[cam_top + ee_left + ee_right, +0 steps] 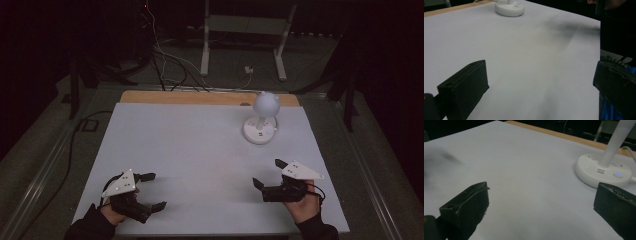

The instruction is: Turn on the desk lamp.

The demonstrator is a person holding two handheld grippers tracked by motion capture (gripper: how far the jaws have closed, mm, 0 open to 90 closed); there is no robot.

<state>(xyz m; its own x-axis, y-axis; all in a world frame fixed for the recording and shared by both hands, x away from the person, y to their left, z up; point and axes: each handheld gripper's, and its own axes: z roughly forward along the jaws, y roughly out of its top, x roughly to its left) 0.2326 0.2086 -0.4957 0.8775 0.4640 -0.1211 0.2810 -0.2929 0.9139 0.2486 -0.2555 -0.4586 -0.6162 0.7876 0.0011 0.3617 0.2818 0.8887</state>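
My left gripper rests near the front left of the white table, held by a hand in a dark sleeve. It is open, and in the left gripper view nothing lies between its wide-apart jaws. My right gripper sits at the front right, also open, pointing left and away. In the right gripper view only bare table surface shows between its jaws. A white desk lamp with a round head and a disc base stands at the back right.
The lamp base carries a small blue light and sits just beyond my right gripper; it also appears far off as the lamp base. A wooden strip edges the table's far side. Cables and a metal stand lie on the floor behind.
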